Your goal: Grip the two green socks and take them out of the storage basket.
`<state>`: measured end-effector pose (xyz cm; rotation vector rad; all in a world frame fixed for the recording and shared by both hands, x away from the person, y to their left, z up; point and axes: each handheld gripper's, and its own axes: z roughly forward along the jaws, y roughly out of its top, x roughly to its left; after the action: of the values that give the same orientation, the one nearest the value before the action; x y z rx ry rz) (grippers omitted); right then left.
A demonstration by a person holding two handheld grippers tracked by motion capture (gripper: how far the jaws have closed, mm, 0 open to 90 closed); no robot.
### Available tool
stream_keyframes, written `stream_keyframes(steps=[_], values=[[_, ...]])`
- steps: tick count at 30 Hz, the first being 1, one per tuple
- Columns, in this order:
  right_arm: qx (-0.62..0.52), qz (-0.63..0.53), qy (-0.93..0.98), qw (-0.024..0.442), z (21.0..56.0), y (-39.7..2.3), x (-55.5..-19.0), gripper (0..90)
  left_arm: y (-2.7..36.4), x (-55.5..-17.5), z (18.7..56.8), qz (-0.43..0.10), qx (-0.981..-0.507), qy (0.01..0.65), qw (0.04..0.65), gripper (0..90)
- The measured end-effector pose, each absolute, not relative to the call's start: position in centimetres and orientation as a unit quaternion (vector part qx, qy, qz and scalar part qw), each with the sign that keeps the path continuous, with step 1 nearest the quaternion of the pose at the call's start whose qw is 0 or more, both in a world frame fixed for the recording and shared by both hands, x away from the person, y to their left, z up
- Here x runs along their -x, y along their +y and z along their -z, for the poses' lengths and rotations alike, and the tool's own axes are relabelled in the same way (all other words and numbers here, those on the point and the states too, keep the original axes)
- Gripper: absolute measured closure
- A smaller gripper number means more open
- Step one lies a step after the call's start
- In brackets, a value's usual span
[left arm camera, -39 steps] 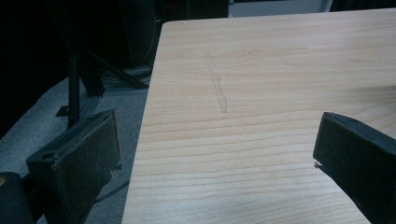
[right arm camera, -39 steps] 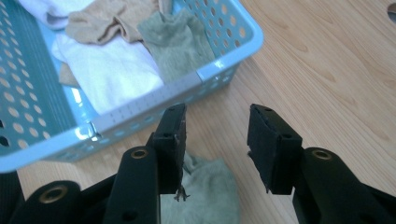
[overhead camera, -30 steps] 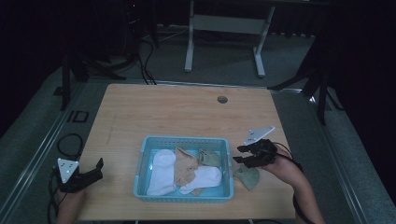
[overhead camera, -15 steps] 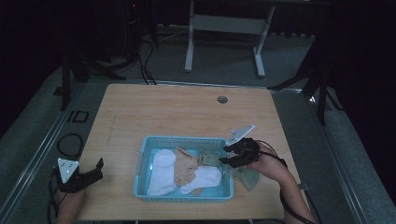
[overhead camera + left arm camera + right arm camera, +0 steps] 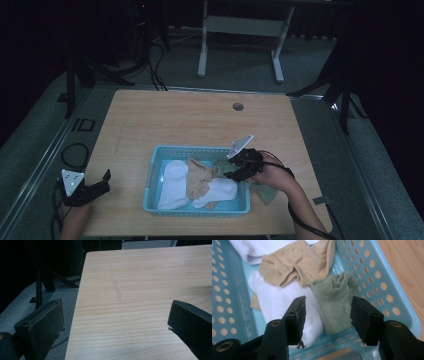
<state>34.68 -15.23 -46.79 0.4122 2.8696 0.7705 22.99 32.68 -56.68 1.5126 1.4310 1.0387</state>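
Green sock sits loose in the blue basket right between the right claw's spread jaws, which just opened; no pinch.

In the right gripper view the blue basket runs off the top, left and bottom edges, and the white socks lie partly under the tan sock and the green sock. In the high view a second green sock on the table is half hidden by the person's right hand, and the left forearm is cut off at the bottom edge.
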Motion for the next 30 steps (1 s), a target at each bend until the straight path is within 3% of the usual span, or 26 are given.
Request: stream_keyframes(steps=[25, 28, 30], values=[[-0.117, -0.163, 0.976, 0.085, 49.8, -11.0, -35.8, 36.5, 32.7, -23.0, 56.7, -0.410, -0.597, 0.563, 0.399, 0.3], [-0.122, -0.155, 0.976, 0.090, 50.2, -10.8, -36.0, 42.3, 32.7, -23.0, 56.7, -0.410, -0.597, 0.563, 0.399, 0.3], [-0.120, -0.156, 0.976, 0.091, 50.2, -10.8, -36.1, 51.2, 32.7, -23.0, 56.7, -0.410, -0.597, 0.563, 0.399, 0.3]])
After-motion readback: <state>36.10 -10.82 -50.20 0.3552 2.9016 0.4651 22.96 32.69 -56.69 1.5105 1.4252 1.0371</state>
